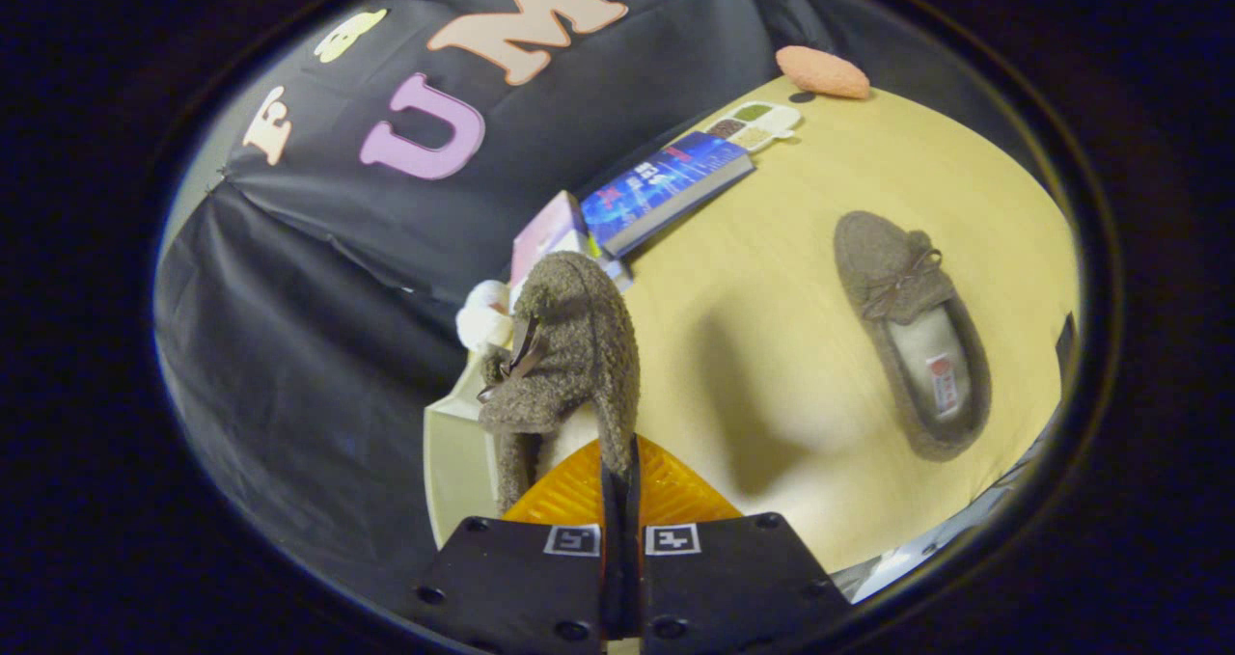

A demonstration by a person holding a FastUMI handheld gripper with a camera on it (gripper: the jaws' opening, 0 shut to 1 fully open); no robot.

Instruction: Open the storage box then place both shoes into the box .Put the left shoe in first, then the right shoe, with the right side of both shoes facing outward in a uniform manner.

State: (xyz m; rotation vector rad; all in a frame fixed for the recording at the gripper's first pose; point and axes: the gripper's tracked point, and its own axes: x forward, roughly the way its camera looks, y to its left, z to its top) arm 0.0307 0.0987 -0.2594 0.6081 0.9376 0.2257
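I have one fuzzy grey-brown moccasin slipper with a small dark bow clamped in the gripper: the fingers are closed nearly together on a thin edge of its collar, and the shoe hangs lifted off the counter, toe pointing away from me. Whether this is the left or the right shoe I cannot say from here.

Its mate, a matching grey-brown slipper with pale fleece lining, lies flat on the yellow wooden counter, well apart from the fingers and off to the right, untouched.

Just below and to the left of the held shoe I see a pale cream plastic edge, which I take to be the storage box; I cannot tell whether its lid is open, though carrying a shoe toward it suggests that step is done. The held slipper sits over or beside that edge, not yet inside as far as I can judge.

So I reckon I am midway through the first placement. Left to do: lower this shoe in with its right side outward, release, fetch the second slipper, and set it in the same way.

Beyond, a blue hardcover book leans near the wall.
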